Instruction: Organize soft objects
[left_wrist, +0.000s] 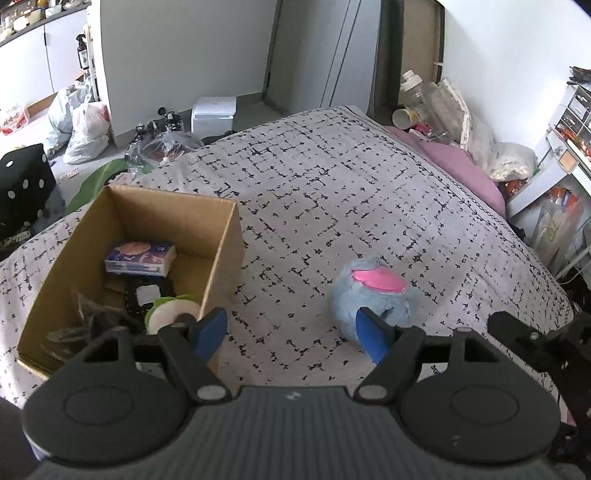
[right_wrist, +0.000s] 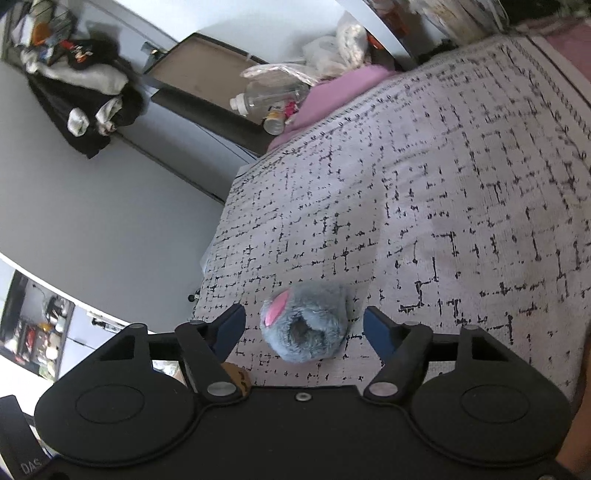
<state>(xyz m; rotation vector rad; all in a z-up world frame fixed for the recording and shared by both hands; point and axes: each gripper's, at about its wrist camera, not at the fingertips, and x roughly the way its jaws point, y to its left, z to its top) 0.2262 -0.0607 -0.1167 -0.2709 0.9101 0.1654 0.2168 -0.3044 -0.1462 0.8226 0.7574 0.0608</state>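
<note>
The blue plush toy (left_wrist: 373, 299) lies on the bed (left_wrist: 332, 192), on the patterned cover, toward the near edge and to the right of the cardboard box (left_wrist: 221, 258). It is a rounded, fluffy lump with a pink patch (left_wrist: 378, 280) facing up and toward the far side; in the right wrist view a dark hollow in the plush toy (right_wrist: 306, 325) faces the camera. It is too round to give a clear long axis.

The right gripper (right_wrist: 304, 326) hovers over it with its jaws spread, one on each side of the toy and neither pressing on it. The left gripper (left_wrist: 291, 330) hangs over bare cover between toy and box, jaws also spread and holding nothing; its right finger (left_wrist: 371, 338) overlaps the toy's near edge in the picture.

The box stands open near the bed's left edge, well apart from the toy, with clear cover between them. Inside lie a tissue pack (left_wrist: 142, 258), a dark round item (left_wrist: 147, 295) and a pale round item with a green rim (left_wrist: 171, 314).

Beyond the far right corner stand a pink pillow (left_wrist: 465, 166), clear bottles (left_wrist: 421, 96) and bags. On the floor to the left are plastic bags (left_wrist: 86, 125) and a white box (left_wrist: 214, 114).
</note>
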